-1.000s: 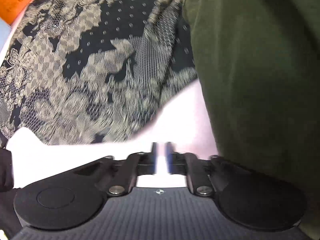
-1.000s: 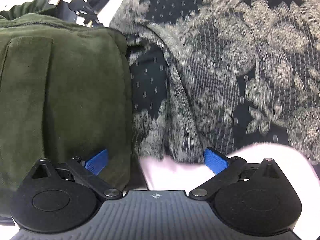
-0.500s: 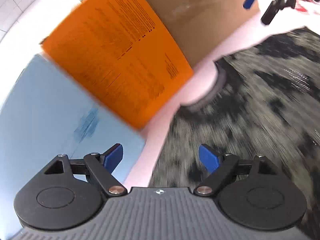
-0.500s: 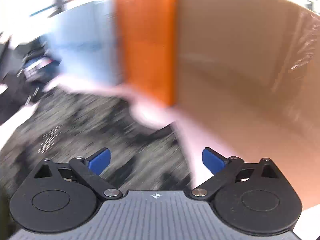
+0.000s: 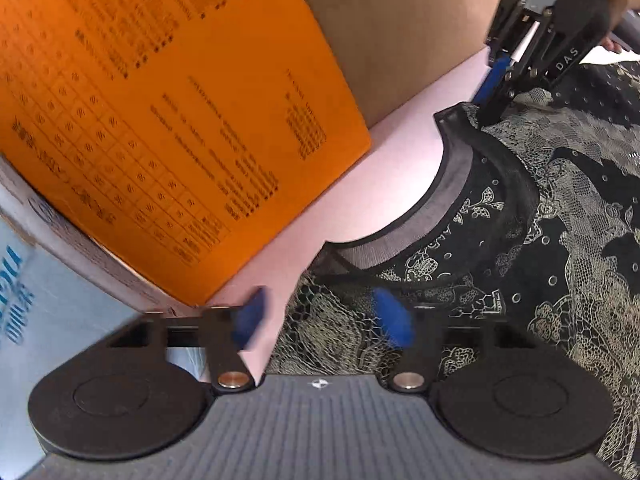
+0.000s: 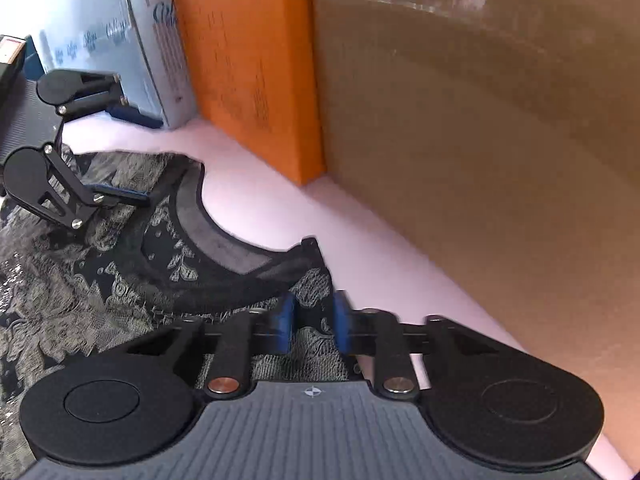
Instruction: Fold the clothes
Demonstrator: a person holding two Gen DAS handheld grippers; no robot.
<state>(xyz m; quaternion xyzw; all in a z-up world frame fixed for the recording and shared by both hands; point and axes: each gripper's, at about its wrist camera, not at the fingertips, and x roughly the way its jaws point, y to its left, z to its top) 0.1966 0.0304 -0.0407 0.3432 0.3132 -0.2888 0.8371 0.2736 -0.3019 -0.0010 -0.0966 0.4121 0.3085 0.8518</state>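
A pale pink table [image 6: 256, 204] carries everything, and along its far side stand a large brown cardboard box [image 6: 480, 128], an orange printed box [image 5: 152, 120] and a pale blue box [image 6: 100, 36], well clear of the working space in the middle.

The task's thing, a black lace top with a pale floral pattern [image 5: 560, 240], lies spread flat on the table with its curved neckline [image 5: 452, 196] turned toward the boxes. That layout suggests it has been smoothed out so that both shoulders can be taken at once.

The right tongs [image 6: 312, 324] straddle the shoulder corner at one end of the neckline. Their blue pads [image 6: 284, 320] are drawn close with lace between them, yet a narrow gap shows, so the grip looks nearly but not fully made. In the left wrist view they stand tilted down onto that same corner.

The left tongs [image 5: 324, 316] sit at the opposite shoulder, parted, with one blurred pad over bare table and the other over the lace edge, so nothing is held there yet. The symmetric placement reads as preparation for lifting or drawing the top edge evenly for a fold.
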